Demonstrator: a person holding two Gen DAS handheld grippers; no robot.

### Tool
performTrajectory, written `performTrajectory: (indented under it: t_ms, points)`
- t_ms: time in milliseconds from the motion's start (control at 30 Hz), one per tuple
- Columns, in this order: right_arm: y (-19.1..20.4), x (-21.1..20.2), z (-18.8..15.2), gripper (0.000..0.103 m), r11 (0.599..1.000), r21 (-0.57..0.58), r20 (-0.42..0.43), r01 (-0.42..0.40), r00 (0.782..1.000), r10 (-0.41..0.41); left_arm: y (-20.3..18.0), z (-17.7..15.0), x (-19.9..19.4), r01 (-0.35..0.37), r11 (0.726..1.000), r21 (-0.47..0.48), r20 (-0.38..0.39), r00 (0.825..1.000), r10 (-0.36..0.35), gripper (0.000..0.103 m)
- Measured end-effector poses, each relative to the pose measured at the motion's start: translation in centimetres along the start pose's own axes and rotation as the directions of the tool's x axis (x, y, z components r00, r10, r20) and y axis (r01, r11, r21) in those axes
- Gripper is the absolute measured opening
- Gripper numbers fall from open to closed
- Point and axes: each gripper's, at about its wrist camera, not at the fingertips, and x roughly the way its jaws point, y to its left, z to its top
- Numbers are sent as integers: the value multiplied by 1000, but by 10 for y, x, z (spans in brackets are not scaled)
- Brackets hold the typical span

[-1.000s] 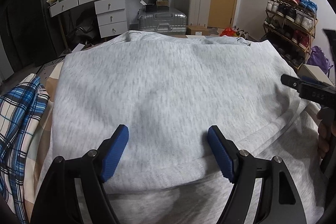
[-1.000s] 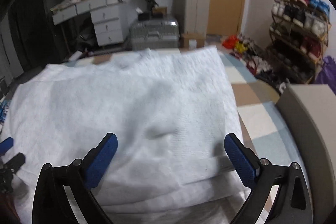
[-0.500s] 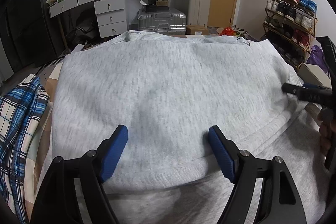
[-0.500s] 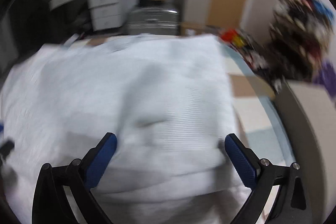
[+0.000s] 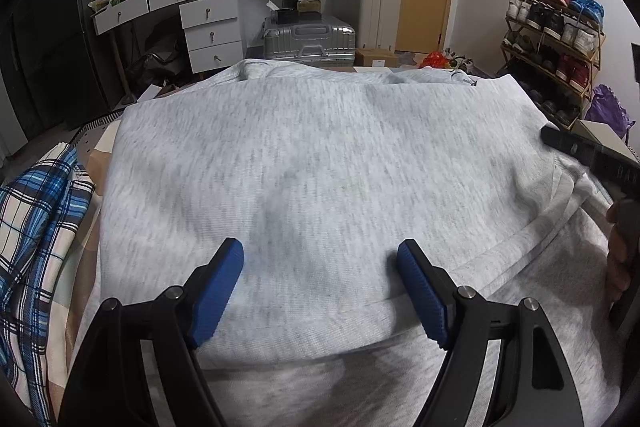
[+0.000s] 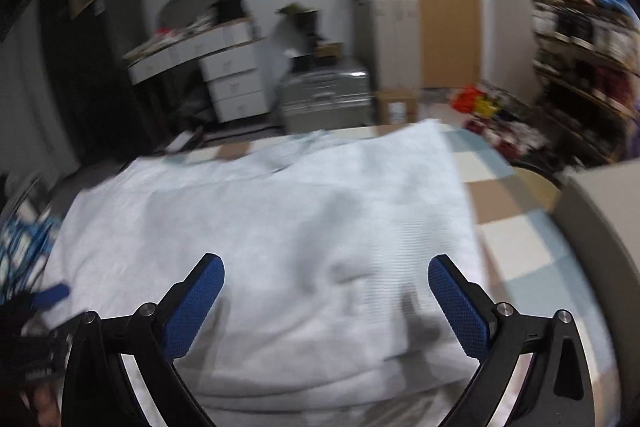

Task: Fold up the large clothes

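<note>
Since a second ago the right gripper point(image 6: 325, 301) has risen and tipped back, while the left gripper point(image 5: 320, 287) stays put. The grey sweatshirt point(image 5: 312, 163) lies folded on the checked bed cover point(image 6: 516, 203), its long axis running side to side, directly ahead beneath both spread, empty claws. Plaid shirt point(image 5: 32, 227) lies left.

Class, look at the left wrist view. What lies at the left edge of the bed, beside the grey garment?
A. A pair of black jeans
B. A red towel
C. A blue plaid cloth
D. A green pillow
C: a blue plaid cloth lies left of the grey garment, past the open left gripper.
</note>
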Motion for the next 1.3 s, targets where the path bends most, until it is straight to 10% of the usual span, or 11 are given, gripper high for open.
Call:
performTrajectory:
  t_ms: [233, 433, 633, 733, 967, 1100, 1200, 1300]
  points:
    - [-54, 19, -5, 93, 935, 195, -133, 296, 953, -274, 0, -1, 0, 13, 1000, -9, 2, 1000, -13, 76]
    - [-41, 0, 12, 93, 934, 241, -56, 263, 965, -257, 2, -1, 0, 21, 1000, -18, 2, 1000, -21, 76]
    - [43, 30, 43, 95, 994, -21, -106, 103, 989, -105, 2, -2, -1, 22, 1000, -18, 2, 1000, -22, 76]
    - [77, 70, 39, 95, 969, -184, -127, 168, 973, -192, 3, -2, -1, 28, 999, -23, 3, 1000, -28, 76]
    - [15, 72, 27, 95, 991, -64, -190, 121, 973, -131, 2, -2, -2, 42, 999, -27, 2, 999, -42, 77]
    - [-55, 53, 19, 98, 880, 54, -180, 472, 871, -456, 2, -3, -2, 40, 999, -26, 1, 999, -40, 77]
    - [-93, 43, 1, 94, 905, 309, -189, 292, 951, -242, 1, -2, -1, 40, 999, -24, -1, 999, -40, 77]
    - [-79, 30, -3, 95, 930, 257, -131, 263, 963, -237, 2, -2, -1, 41, 999, -25, -1, 999, -41, 78]
